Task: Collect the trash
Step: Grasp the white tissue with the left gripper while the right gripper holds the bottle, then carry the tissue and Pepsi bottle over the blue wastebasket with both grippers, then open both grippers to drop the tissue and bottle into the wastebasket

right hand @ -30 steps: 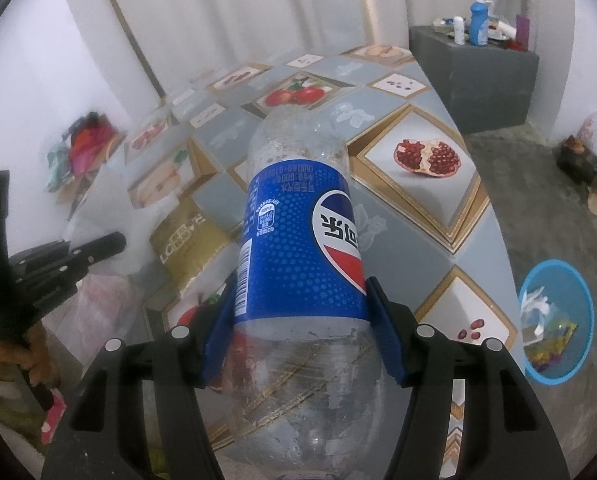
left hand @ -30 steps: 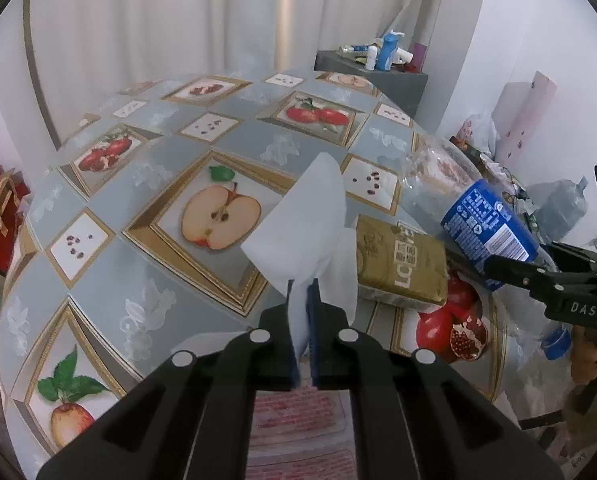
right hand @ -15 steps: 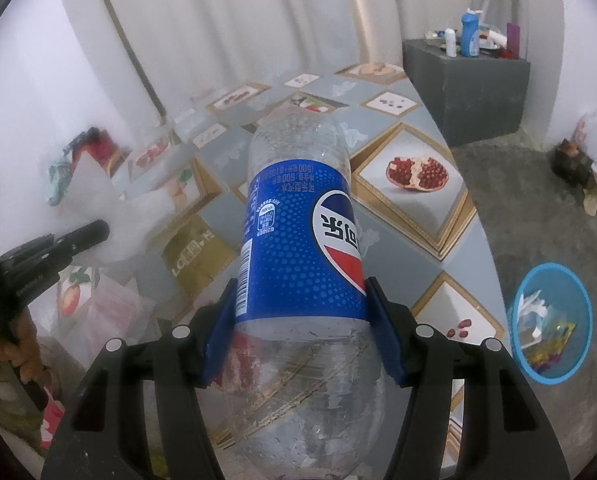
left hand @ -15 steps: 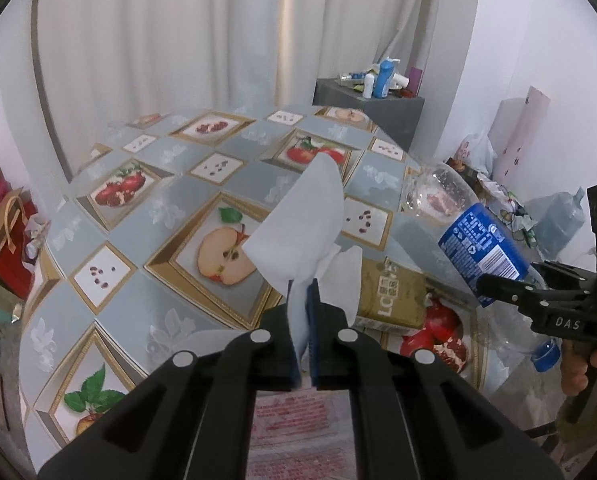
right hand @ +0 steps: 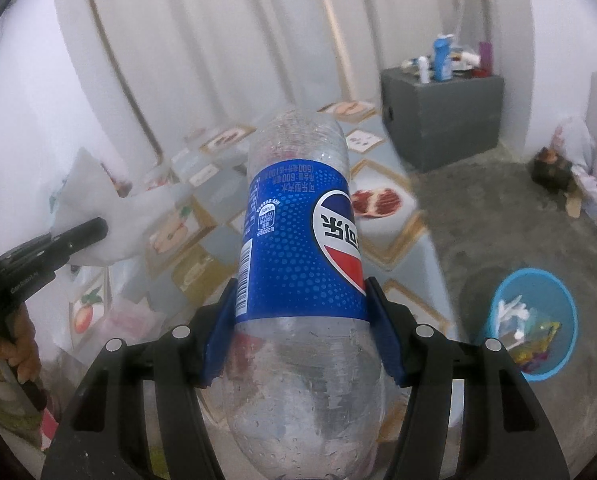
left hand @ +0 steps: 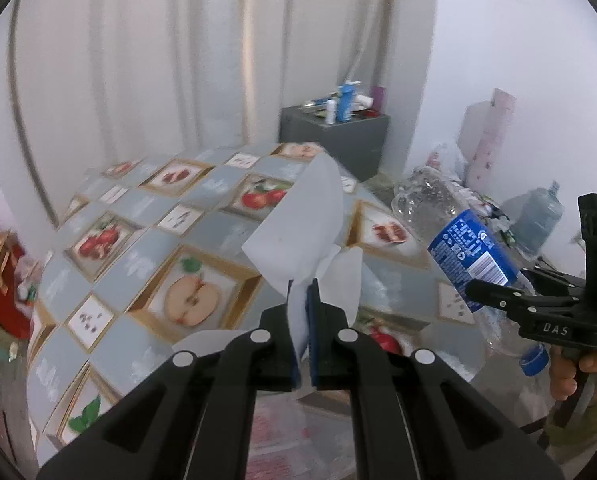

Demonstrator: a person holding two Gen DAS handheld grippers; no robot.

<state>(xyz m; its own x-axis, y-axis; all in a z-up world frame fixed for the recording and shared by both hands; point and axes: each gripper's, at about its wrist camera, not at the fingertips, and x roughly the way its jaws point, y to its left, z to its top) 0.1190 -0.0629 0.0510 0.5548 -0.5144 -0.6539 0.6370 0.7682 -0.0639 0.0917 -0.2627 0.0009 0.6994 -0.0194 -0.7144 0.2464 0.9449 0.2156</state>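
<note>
Both claws lifted higher off table point(left hand: 146, 240), left claw point(left hand: 303, 300) pinching tissue point(left hand: 302, 216), right claw point(right hand: 298, 312) (tilted down) clamping bottle point(right hand: 298, 240)

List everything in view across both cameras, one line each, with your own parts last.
tissue: 1, white, pinched in the left claw, above the table
bottle: 1, clear with blue label, empty, clamped in the right claw
bottle cap: 1, blue, on the bottle's lower end
table: 1, grey-blue cloth with fruit pictures
gold packet: 1, on the table
bin: 1, blue, on the floor right of the table, trash inside
cabinet: 1, grey, by the curtain, small bottles on top
water jug: 1, bluish, on the floor at right
curtain: white, behind the table
left claw: black, shut on tissue
right claw: black with blue pads, shut on bottle
hand: holds right claw's handle
</note>
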